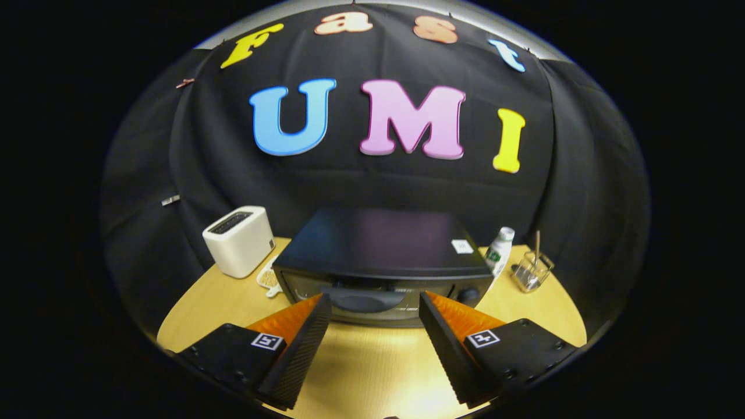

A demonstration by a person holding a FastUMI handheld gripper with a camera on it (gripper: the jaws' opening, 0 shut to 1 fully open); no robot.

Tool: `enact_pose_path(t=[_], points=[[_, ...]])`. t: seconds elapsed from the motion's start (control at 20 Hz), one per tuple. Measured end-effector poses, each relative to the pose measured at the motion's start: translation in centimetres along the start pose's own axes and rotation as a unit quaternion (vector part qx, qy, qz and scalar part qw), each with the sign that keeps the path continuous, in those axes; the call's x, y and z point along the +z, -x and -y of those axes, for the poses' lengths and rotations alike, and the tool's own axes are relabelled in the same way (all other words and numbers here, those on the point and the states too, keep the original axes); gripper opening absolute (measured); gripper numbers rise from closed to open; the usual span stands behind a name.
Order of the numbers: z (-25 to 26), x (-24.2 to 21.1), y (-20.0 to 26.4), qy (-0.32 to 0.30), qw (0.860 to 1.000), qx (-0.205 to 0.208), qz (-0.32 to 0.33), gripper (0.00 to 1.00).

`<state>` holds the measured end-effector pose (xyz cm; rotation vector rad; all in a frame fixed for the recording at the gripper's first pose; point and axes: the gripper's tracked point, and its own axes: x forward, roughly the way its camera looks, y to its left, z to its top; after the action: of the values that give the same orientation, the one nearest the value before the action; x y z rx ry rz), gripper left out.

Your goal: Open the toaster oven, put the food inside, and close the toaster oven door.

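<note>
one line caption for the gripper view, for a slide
Open gripper faces the closed black toaster oven on a wooden table, white toaster beside it.

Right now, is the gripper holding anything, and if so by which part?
Nothing is held. The gripper is open, its fingers apart with bare table between them, the closed toaster oven just ahead.

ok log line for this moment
gripper: open, holding nothing | toaster oven: door shut, just ahead of fingers | food plate: beside oven, near toaster
</note>
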<state>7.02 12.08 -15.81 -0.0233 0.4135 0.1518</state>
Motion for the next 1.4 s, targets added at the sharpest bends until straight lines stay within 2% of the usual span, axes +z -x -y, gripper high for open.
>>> enact_pose_path(t=[0.25,0.55,0.8,1.05,1.2,1.4], points=[[5.6,4.4,4.9,-0.028,0.997,-0.024,0.069,0.98],[11.8,7.3,11.7,-0.009,0.990,-0.061,0.128,0.98],[13.4,7.2,16.7,0.036,0.986,-0.067,0.149,0.97],[13.9,5.1,20.7,0.032,0.989,-0.074,0.125,0.98],[14.4,5.8,21.6,0.036,0.986,-0.081,0.141,0.98],[13.8,6.5,21.3,0.003,0.987,-0.075,0.143,0.98]])
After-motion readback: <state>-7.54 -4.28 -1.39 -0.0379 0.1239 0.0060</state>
